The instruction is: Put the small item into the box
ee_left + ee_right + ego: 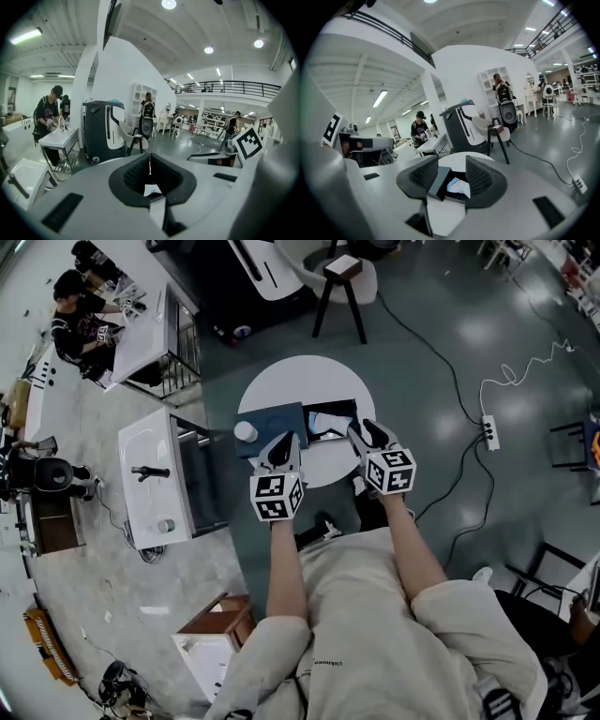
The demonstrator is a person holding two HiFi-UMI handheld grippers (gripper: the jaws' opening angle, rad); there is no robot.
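White and pale blue, crumpled and soft-looking like a small packet or wipe, the small item [458, 186] lies inside the open dark box [343, 410] on a round white bench [281, 381]. The box's blue-grey lid [278, 418] lies folded out flat to its left. A white round object [245, 431] rests at the lid's left edge; what it is cannot be made out.

The right gripper [367, 435] hovers just over the box's near side. Its fingers are spread wide with nothing pinched, and its own view looks down between them at the item below. The left gripper [279, 452] hangs over the near edge of the lid, its fingers pressed together with nothing visibly held.

Judging from this, the placing step looks finished or nearly so, since the item sits loose in the box and nothing grips it. The next move probably calls for lifting the right gripper straight up and clear without brushing the box wall. If the lid is to be closed, that would need a careful hold on its thin edge.
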